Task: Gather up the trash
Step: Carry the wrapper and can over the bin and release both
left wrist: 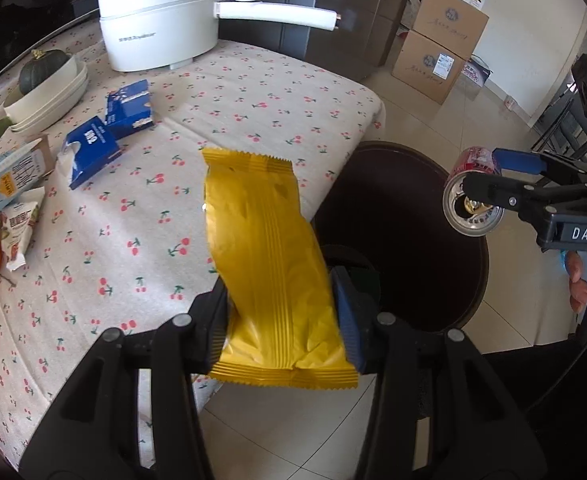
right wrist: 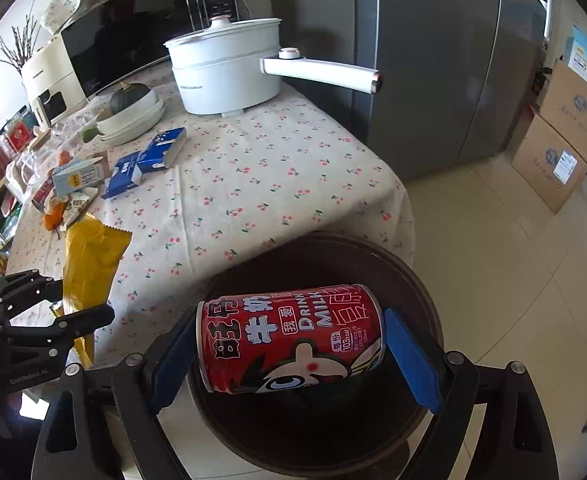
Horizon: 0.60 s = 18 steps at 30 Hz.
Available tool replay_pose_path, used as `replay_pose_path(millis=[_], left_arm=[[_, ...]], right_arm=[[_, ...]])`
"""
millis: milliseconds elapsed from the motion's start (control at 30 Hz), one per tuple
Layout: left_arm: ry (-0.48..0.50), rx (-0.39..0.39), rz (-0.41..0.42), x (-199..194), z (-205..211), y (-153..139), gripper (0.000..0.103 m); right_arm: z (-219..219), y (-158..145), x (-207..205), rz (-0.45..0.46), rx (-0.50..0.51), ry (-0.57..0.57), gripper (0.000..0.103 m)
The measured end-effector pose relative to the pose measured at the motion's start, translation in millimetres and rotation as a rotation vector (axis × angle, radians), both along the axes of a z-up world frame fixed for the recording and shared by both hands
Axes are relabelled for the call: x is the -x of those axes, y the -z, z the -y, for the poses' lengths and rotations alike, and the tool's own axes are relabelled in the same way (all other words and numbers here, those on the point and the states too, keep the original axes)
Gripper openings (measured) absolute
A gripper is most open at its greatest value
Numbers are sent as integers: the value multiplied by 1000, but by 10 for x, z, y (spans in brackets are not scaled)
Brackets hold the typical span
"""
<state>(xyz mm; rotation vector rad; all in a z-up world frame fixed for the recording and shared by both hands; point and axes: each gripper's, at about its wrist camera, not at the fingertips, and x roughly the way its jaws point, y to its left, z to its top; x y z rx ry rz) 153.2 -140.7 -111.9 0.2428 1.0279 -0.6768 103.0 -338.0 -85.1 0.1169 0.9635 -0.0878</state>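
Right wrist view has the right gripper (right wrist: 289, 354) spread wide and clamped end to end on a red milk can (right wrist: 291, 338), which lies crosswise between the blue pads (right wrist: 411, 364) directly over the dark round bin (right wrist: 417, 280) beyond the fingertips. From the left wrist view, the left gripper (left wrist: 281, 316) sits about half closed on a yellow wrapper (left wrist: 267, 264), pinched by its lower part so the long free end stands out past the fingers, over the edge of the cherry-print tablecloth (left wrist: 253, 92) and just beside the bin rim. The risk I see is with the wrapper: let go from here, it looks likely to flutter onto the cloth or the floor tiles, since it is light and not yet squarely above the opening. The can, held only by its ends, could slip and roll if the grip eases unevenly. Both grippers tilt steeply downward, side by side, the person's fingers just visible behind the right handle.
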Motion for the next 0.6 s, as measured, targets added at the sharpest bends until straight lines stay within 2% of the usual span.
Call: replay_pose_path(millis=[300,500,533,567,600], left_arm=[[131,27,-53,179,651,252,50],[168,12,-39,154,856,433,50],[165,11,-30,152,865,443,51],[151,5,-6,152,864,445,58],[134,-14,21,148,861,448,73]], right_arm=[[485,248,342,-45,-11,86,91],[676,327,449,-61,-16,114,91],[684,326,458,-62,-16,116,91],[692,329,456,-63,-15,116,91],[699,332,460,-65,-14,117,91]])
